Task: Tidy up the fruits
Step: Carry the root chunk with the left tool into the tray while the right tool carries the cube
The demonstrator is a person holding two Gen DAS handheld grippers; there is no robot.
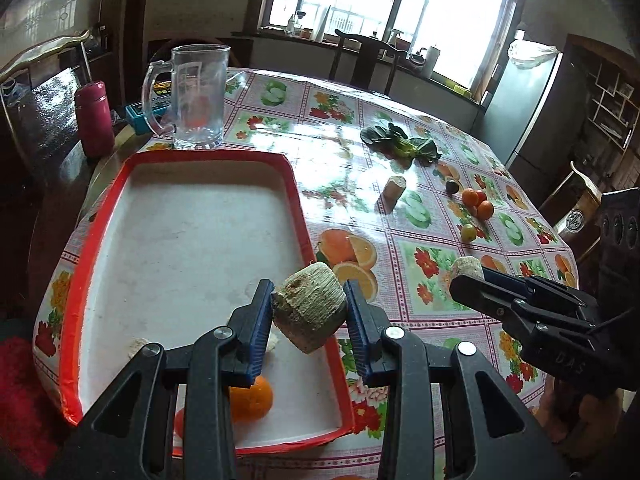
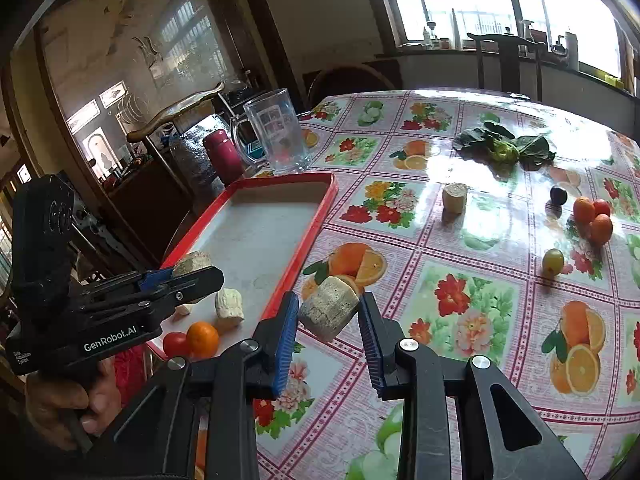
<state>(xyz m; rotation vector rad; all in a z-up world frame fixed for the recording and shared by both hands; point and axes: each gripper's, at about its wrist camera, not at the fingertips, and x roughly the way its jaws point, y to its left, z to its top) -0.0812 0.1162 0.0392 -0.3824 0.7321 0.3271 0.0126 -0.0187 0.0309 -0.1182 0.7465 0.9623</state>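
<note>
tray: chunk, orange, tomato sitting lower left | left claw clamped on a chunk over tray's near edge | right claw clamped on another chunk, centre frame | loose fruit far right, mug behind tray

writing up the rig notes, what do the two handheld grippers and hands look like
Both the left gripper and the right gripper are black plastic with ribbed blue finger pads and silver pivot screws. The left gripper's body reads "GenRobot.AI" in white. Bare hand grips its handle; no sleeves are visible.
</note>
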